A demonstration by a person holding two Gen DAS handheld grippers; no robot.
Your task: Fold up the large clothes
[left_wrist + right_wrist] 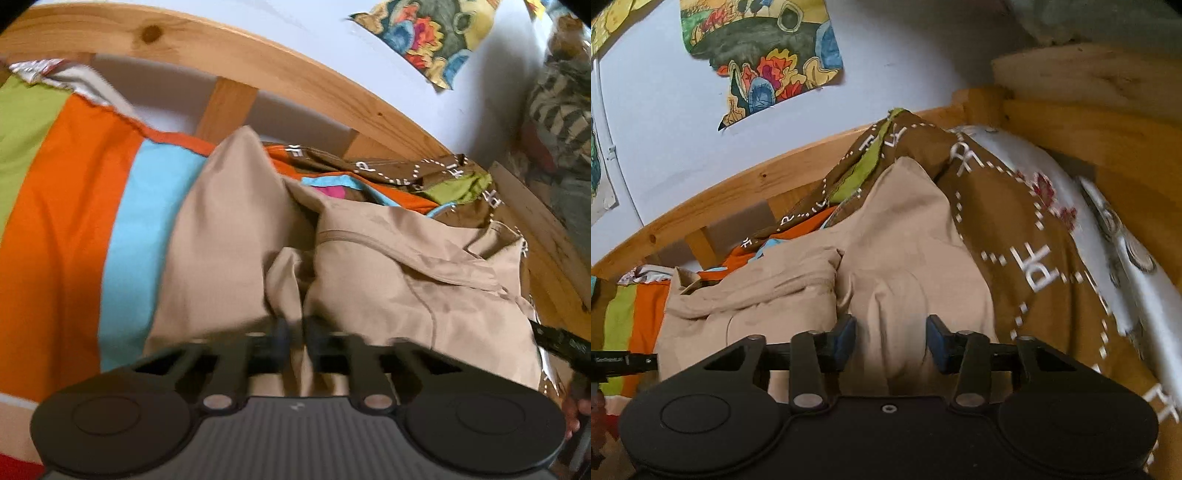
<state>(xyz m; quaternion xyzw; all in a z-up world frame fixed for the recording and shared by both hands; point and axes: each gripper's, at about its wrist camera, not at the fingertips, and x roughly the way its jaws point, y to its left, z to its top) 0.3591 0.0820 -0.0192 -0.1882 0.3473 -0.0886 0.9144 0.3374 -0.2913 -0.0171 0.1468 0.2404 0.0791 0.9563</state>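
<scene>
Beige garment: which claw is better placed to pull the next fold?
Left. The left claw is shut on a ridge of the beige garment. The right claw is open, its fingers either side of a raised fold, gripping nothing.

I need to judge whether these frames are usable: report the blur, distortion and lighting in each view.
Left wrist view: motion blur smears the left gripper where it pinches the beige garment; fisheye bends the wooden bed rail into an arc; soft, even light. Right wrist view: sharper around the open right gripper, blur on the brown blanket at the right edge, same bowing, dark corners.
</scene>
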